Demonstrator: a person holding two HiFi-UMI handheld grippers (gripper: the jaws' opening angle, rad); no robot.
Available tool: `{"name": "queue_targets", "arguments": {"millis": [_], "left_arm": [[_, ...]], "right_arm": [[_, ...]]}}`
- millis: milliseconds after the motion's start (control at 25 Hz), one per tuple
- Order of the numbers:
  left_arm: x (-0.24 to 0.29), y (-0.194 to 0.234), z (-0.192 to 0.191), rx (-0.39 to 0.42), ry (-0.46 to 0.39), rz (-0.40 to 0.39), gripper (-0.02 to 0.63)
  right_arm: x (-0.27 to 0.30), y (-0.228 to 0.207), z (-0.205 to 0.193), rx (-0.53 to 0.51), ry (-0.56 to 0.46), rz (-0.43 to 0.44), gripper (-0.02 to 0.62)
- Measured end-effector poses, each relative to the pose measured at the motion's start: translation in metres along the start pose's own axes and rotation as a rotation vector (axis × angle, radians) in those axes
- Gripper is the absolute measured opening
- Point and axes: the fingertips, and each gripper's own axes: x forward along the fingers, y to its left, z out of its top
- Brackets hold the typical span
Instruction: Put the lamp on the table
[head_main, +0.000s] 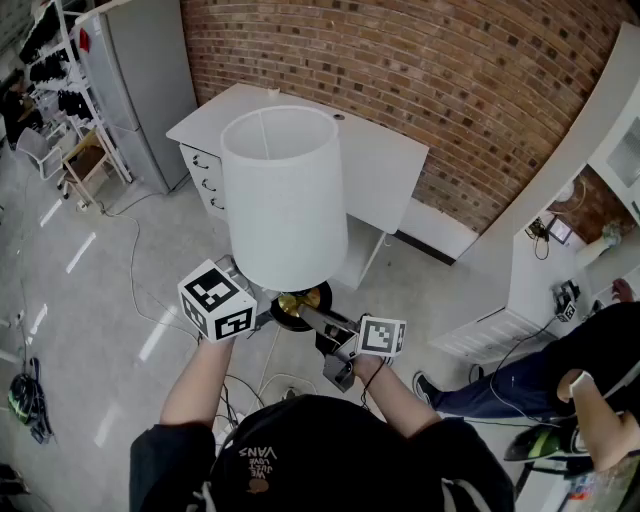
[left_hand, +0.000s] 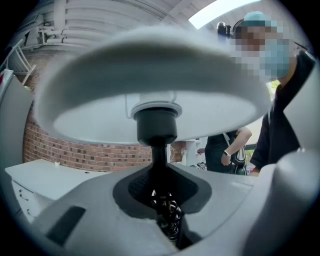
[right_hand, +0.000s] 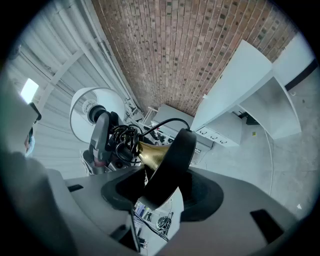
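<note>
Before one table (head_main: 392, 152), left gripper (left_hand: 159, 172) and right gripper (right_hand: 162, 176) hold one lamp (head_main: 283, 190).

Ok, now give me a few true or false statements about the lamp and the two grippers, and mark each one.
1. The left gripper is clamped on the lamp's black stem. True.
2. The lamp already stands on the white desk. False: it is held in the air, over the floor, short of the desk.
3. The right gripper has the round black base between its jaws. True.
4. The shade is black. False: it is white.
5. The wall behind the desk is brick. True.
</note>
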Motion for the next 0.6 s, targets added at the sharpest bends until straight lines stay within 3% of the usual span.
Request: {"name": "queue_targets", "arguments": {"millis": [160, 320, 600], "left_arm": [[-0.004, 0.021, -0.001, 0.002, 0.001, -0.005, 0.064], [-0.006, 0.038, -0.004, -0.001, 0.013, -0.028, 0.064], [0.0, 0.063, -0.012, -0.018, 0.026, -0.063, 0.064]], "right_arm": [[0.015, -0.016, 0.002, 0.069, -0.026, -0.051, 0.209], [0.034, -0.017, 0.008, 0.035, -0.039, -0.035, 0.207], [0.05, -0.038, 0.013, 0.097, -0.061, -0.095, 0.21]]}}
